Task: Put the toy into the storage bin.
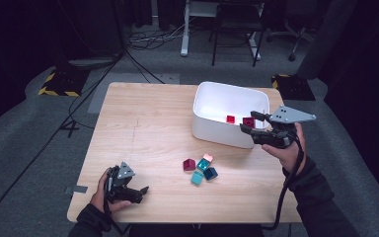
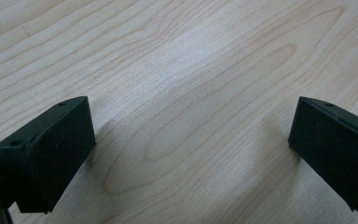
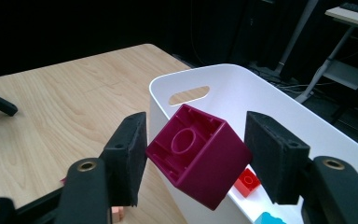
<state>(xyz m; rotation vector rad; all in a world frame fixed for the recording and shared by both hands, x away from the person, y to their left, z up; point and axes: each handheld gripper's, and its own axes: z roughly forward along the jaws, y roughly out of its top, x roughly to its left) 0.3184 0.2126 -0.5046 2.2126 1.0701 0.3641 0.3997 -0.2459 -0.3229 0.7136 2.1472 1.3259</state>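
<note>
My right claw [image 3: 193, 161] pinches a magenta block [image 3: 200, 156], tilted, above the near rim of the white bin [image 1: 222, 129]; a red block [image 1: 230, 119] lies inside. My left claw [image 1: 139, 192] rests spread on the counter [image 1: 143, 123], well apart from the loose blocks [image 1: 200, 169].

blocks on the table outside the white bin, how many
5, all in one cluster in front of the white bin: a magenta block, a pink block, a teal block, a dark blue block and a light teal block. Others could be hidden behind them.
</note>
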